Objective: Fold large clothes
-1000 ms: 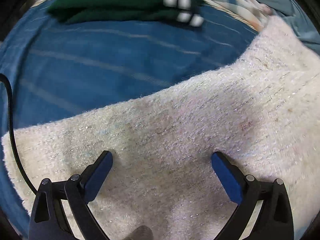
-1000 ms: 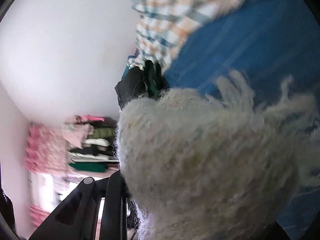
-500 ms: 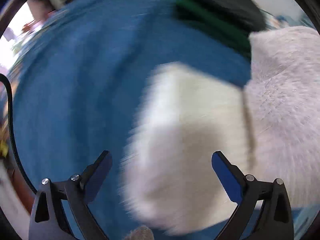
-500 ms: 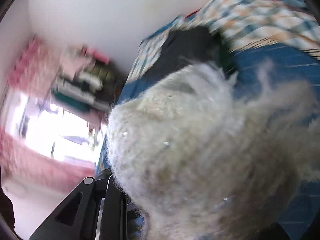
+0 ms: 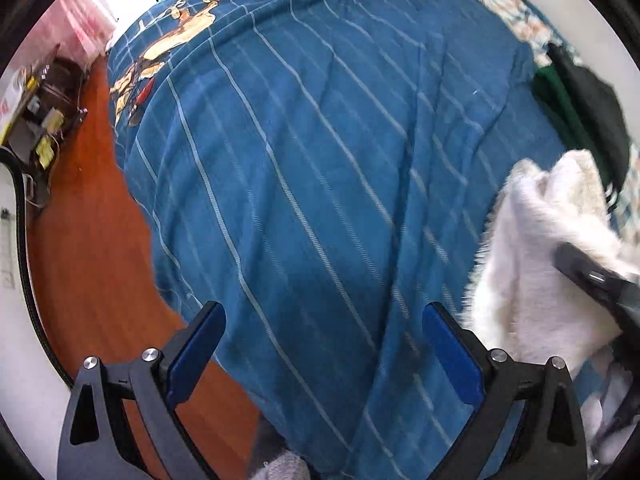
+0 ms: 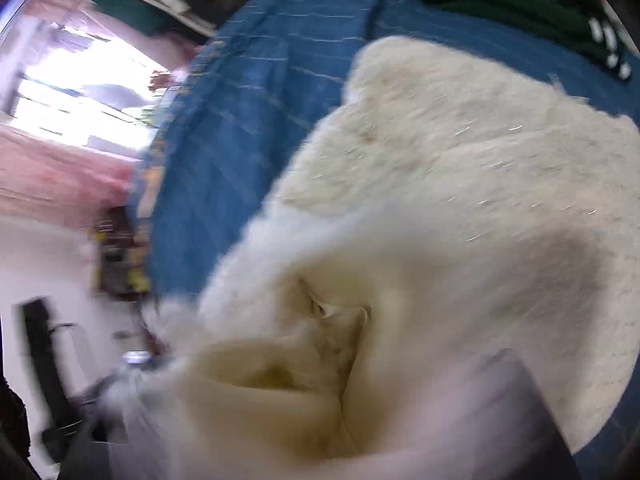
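Left wrist: sweater (image 5: 540, 264) now off-center, rightward.

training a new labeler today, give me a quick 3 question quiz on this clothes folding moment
1. True or false: the left gripper is clamped on cloth.
2. Which garment is bunched at the right gripper? A) green garment B) fuzzy cream garment C) black garment
3. Fill in: the bed cover is ____ with thin pale stripes.

Key:
1. False; its jaws stand wide apart over the cover.
2. B, the fuzzy cream garment.
3. Blue.
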`<state>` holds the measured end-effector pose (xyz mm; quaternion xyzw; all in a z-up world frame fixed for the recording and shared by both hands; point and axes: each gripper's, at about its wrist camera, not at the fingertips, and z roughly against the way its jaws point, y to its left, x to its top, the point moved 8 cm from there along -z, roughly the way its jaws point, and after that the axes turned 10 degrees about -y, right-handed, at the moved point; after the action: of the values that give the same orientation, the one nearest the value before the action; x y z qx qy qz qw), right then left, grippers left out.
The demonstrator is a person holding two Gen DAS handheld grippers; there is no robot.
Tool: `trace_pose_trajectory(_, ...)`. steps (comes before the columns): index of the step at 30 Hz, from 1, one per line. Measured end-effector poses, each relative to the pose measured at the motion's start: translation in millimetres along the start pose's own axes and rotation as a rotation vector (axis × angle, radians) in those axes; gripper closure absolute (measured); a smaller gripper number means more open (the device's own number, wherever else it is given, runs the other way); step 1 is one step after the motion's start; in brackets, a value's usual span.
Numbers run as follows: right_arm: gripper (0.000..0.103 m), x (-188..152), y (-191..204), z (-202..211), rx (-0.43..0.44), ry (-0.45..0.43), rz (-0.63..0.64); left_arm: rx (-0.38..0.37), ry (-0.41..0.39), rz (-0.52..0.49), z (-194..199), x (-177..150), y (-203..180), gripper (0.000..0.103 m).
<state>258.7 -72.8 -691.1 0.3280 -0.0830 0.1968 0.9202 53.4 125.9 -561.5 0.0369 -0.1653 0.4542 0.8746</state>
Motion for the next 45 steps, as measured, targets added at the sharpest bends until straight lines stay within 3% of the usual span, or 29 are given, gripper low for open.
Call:
trace_pose_trajectory(3, 0.021, -9.8, 13.0, 43.9, 0.148, 0.011, -0.056, -0.086, -0.013, 0.066, 20.1, -3.0, -10.3, 0.002)
trace_pose_trajectory(6, 0.021, -18.8, -1.9, 92.8, 0.212, -0.005, -0.137, -0.181, -0.006, 0.134, 25.0, -11.1, -28.6, 0.002)
trace_pose_trajectory(9, 0.021, -35.9, -41.1, 123.8, 0.108, -0.026, -0.193, -0.274, 0.028, 0.151, 17.8, -28.9, -54.3, 0.002)
trace_pose_trajectory(13, 0.021, -63.4, -128.8, 137.3, -0.07, -0.013, -0.328, -0.398, 0.112, 0.209, -17.5, -44.5, -99.0, 0.002)
trace_pose_trajectory(16, 0.021, -76.8, -170.4, 142.5, -0.124, -0.033, -0.41, -0.52, 0.133, 0.325, -43.6, -37.0, -136.2, 0.003)
trace_pose_trajectory(17, 0.021, -79.0, -178.3, 145.2, -0.129, -0.037, -0.426, -0.509, 0.116, 0.335, -54.0, -32.8, -145.7, 0.005)
trace_pose_trajectory(20, 0.021, -85.8, -195.2, 147.6, -0.147, -0.046, -0.466, -0.439, 0.062, 0.283, -74.4, -24.2, -166.7, 0.073)
trace_pose_trajectory(21, 0.021, -84.9, -196.6, 143.3, -0.148, -0.04, -0.475, -0.411, 0.045, 0.27, -72.5, -21.4, -167.2, 0.08)
trace_pose_trajectory(23, 0.022, -84.7, -196.2, 139.6, -0.135, -0.036, -0.477, -0.424, 0.008, 0.286, -56.8, -18.3, -161.0, 0.086)
trace_pose_trajectory(26, 0.022, -77.2, -183.6, 135.3, -0.12, -0.035, -0.425, -0.401, -0.04, 0.274, -26.2, -21.2, -141.2, 0.089)
trace_pose_trajectory(29, 0.022, -69.0, -173.1, 126.4, -0.115, -0.025, -0.37, -0.342, -0.022, 0.266, -40.4, -36.0, -121.3, 0.088)
trace_pose_trajectory(30, 0.027, -65.6, -167.8, 120.6, -0.1, -0.022, -0.355, -0.336, 0.003, 0.285, -53.7, -41.0, -115.8, 0.087)
trace_pose_trajectory(31, 0.043, -62.2, -162.2, 112.2, -0.078, -0.017, -0.336, -0.337, 0.035, 0.309, -66.2, -44.9, -111.6, 0.084)
trace_pose_trajectory(33, 0.064, -58.2, -150.8, 94.1, -0.057, 0.021, -0.295, -0.361, 0.053, 0.345, -76.4, -42.4, -106.0, 0.08)
trace_pose_trajectory(35, 0.065, -55.6, -155.8, 64.8, -0.155, 0.072, -0.221, -0.395, 0.063, 0.343, -73.0, -40.0, -105.5, 0.074)
trace_pose_trajectory(37, 0.064, -52.0, -167.0, 43.3, -0.206, 0.115, -0.206, -0.396, 0.063, 0.308, -65.5, -37.8, -104.2, 0.058)
trace_pose_trajectory(39, 0.064, -41.5, -168.1, 36.7, -0.219, 0.16, -0.215, -0.357, 0.037, 0.254, -51.0, -37.2, -95.4, 0.029)
trace_pose_trajectory(42, 0.064, -25.6, -159.5, 56.8, -0.236, 0.188, -0.236, -0.26, -0.013, 0.14, -28.2, -35.6, -81.1, 0.021)
trace_pose_trajectory(45, 0.064, 1.3, -134.9, 90.3, -0.18, 0.097, -0.208, -0.182, -0.044, 0.059, -10.2, -35.5, -64.7, 0.015)
